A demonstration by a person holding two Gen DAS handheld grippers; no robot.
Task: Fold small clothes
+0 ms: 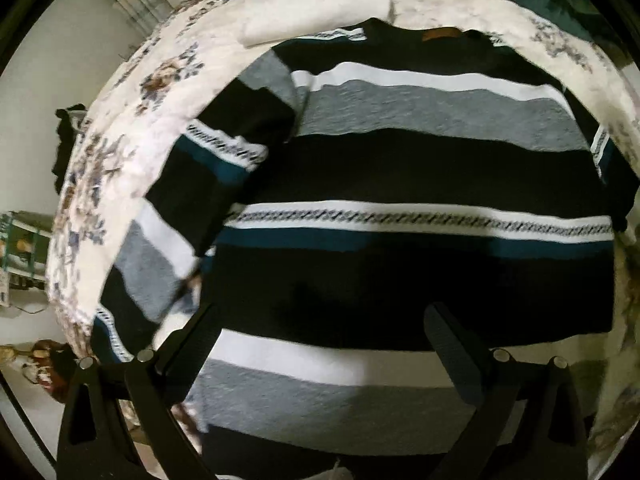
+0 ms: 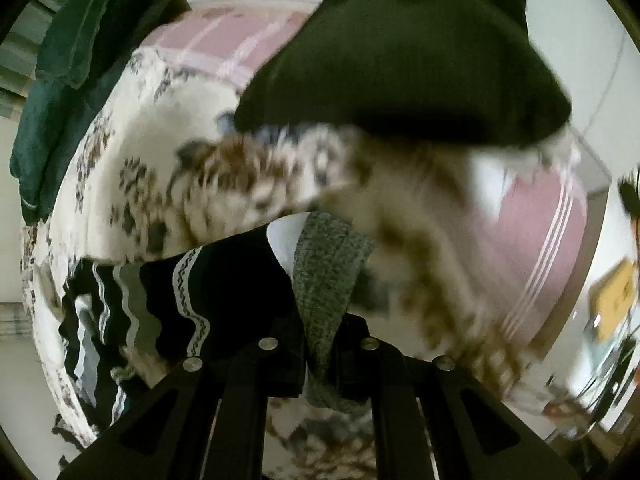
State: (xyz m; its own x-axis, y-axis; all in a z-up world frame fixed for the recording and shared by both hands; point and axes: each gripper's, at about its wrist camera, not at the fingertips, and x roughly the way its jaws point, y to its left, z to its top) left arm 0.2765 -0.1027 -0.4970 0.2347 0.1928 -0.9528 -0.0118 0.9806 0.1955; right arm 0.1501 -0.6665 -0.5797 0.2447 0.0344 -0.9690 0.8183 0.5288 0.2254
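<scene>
A knit sweater (image 1: 400, 168) with black, white, grey and teal stripes lies spread flat on a floral bedspread (image 1: 132, 128). One sleeve (image 1: 168, 216) lies slanted along its left side. My left gripper (image 1: 320, 344) hangs close above the lower body of the sweater, jaws wide open and nothing between the fingers (image 1: 452, 352). In the right wrist view, my right gripper (image 2: 324, 344) is shut on a grey knit fold (image 2: 328, 272) at the sweater's edge, which stands up between the pads. The rest of the sweater (image 2: 180, 288) bunches to the left.
A white folded cloth (image 1: 316, 4) lies beyond the sweater's collar. A black garment (image 2: 400, 60) sits at the far side of the bed, and a dark green one (image 2: 60, 80) at the left. A pink striped sheet (image 2: 536, 232) shows under the bedspread.
</scene>
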